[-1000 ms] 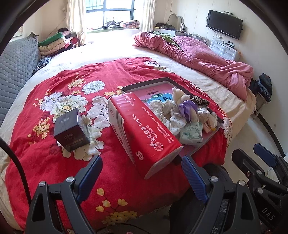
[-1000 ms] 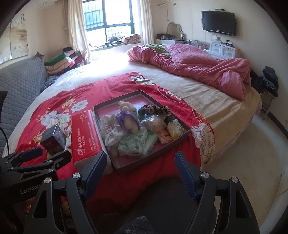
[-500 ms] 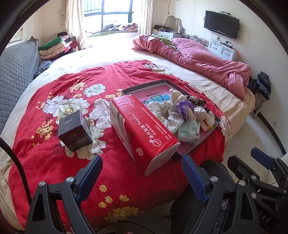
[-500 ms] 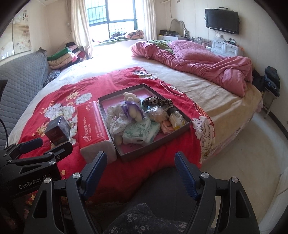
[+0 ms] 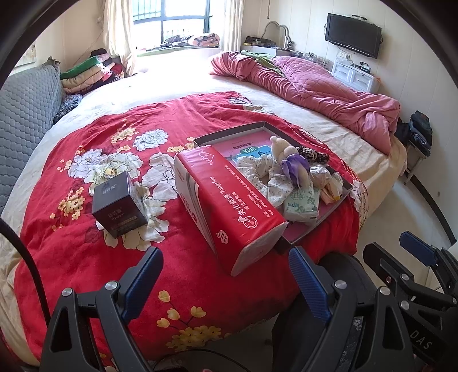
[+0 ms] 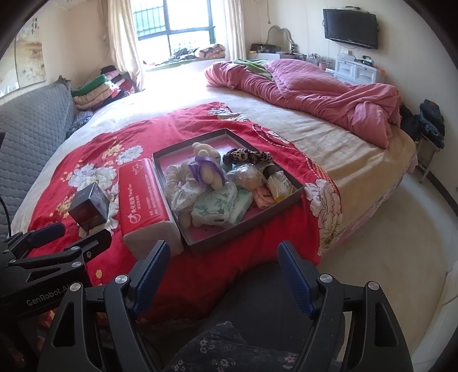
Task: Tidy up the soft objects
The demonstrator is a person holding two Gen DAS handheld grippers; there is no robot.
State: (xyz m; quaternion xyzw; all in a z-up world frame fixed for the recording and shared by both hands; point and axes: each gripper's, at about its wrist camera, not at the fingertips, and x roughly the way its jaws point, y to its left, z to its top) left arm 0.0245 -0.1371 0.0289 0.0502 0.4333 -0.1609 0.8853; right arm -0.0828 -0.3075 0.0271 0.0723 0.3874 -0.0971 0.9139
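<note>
Bed (image 6: 329,143): tray (image 6: 289,197) of soft items at its near edge, tissue pack (image 5: 229,200) touching the tray's left side. Both hand-held grippers, left (image 5: 226,282) and right (image 6: 223,274), spread empty, short of the bed. Pile's lower items obscured.

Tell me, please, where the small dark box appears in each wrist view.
Left wrist: dark box left of centre, on the red blanket.
Right wrist: dark box at far left, above the left gripper.
Shared landmark: the red tissue pack, to its right in both.

A pink quilt (image 6: 315,88) lies bunched below a wall television (image 6: 350,27).
</note>
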